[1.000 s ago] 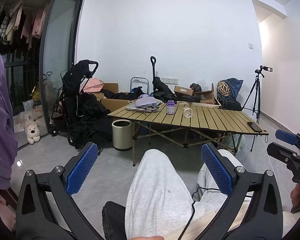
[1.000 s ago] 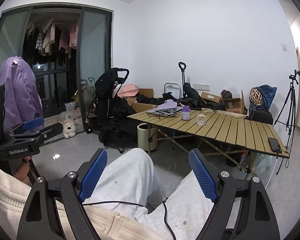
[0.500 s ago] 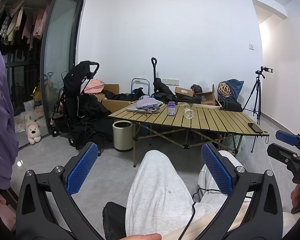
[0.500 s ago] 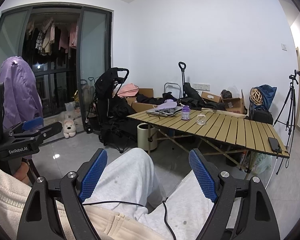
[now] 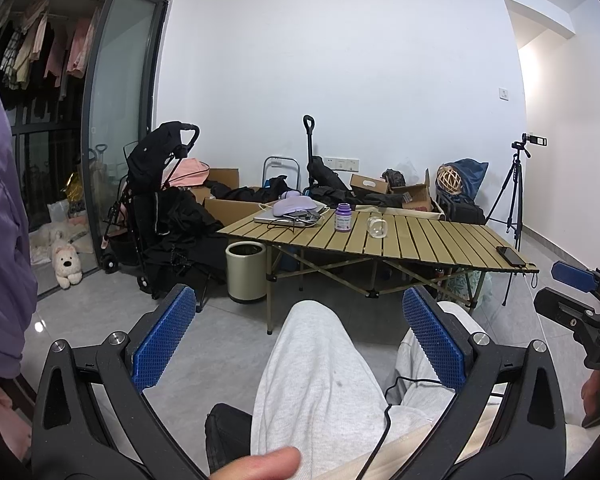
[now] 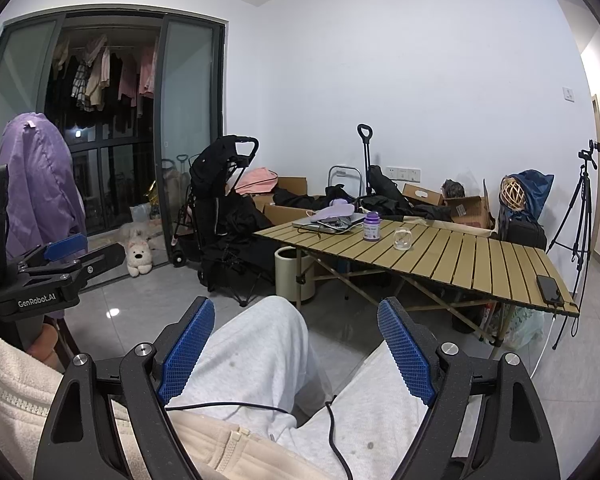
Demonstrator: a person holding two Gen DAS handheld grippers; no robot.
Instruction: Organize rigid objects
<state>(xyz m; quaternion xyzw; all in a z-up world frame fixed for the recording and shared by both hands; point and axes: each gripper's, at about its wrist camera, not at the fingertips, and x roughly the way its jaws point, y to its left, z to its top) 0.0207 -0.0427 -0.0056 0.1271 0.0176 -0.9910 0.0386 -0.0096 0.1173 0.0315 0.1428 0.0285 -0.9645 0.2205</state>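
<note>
Over the person's lap, both left tongs and right tongs gape wide, holding nothing. At twelve o'clock, far off, the purple bottle and glass jar sit on the bench. Only the right view shows the whole purple jacket.

Bottle left of jar on table, phone at right edge, bin beneath left end
</note>
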